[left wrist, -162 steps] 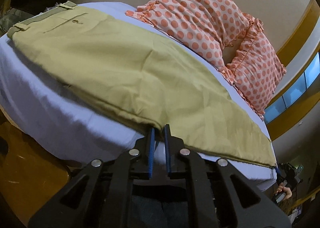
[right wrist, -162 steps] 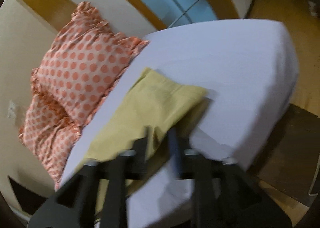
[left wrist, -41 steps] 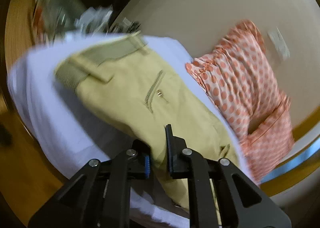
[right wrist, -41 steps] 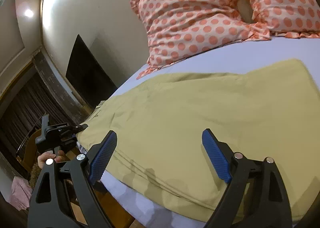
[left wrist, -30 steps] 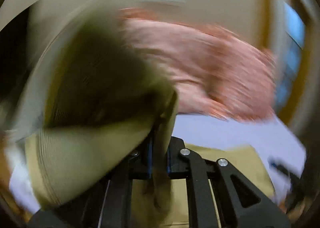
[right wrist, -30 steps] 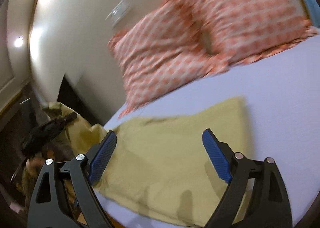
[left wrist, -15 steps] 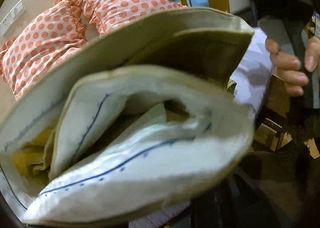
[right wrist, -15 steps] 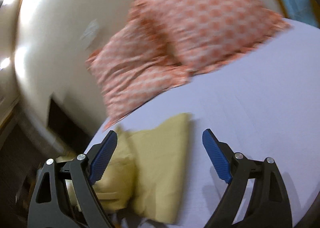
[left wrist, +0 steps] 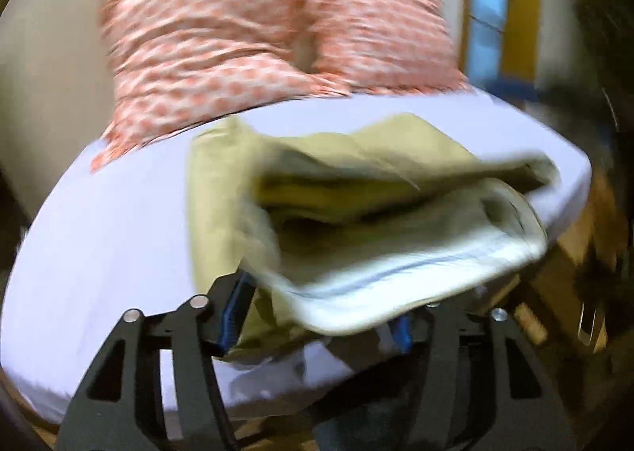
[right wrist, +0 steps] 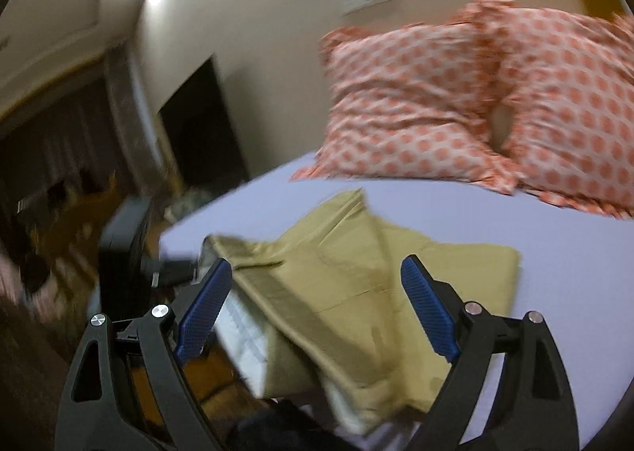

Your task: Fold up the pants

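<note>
The khaki pants [left wrist: 356,181] lie folded over on the white bed sheet [left wrist: 111,221], waistband and white lining [left wrist: 396,272] turned up toward the near edge. My left gripper [left wrist: 317,316] is open, its blue pads either side of the waistband fabric, which drapes over the right pad. In the right wrist view the pants [right wrist: 376,292] lie bunched under my right gripper [right wrist: 313,308], which is wide open and hovers just above them. The left gripper's black body [right wrist: 123,264] shows at the bed's left edge.
Two orange polka-dot pillows [left wrist: 277,31] lean on the wall at the bed's far side, also in the right wrist view [right wrist: 475,102]. A wooden floor [left wrist: 562,292] lies beyond the bed's right edge. A dark doorway [right wrist: 198,122] stands at the left.
The left gripper carried the waistband across over the legs, then opened its jaws; the fabric now rests on the bed. The right gripper stayed open and swung over the folded pile.
</note>
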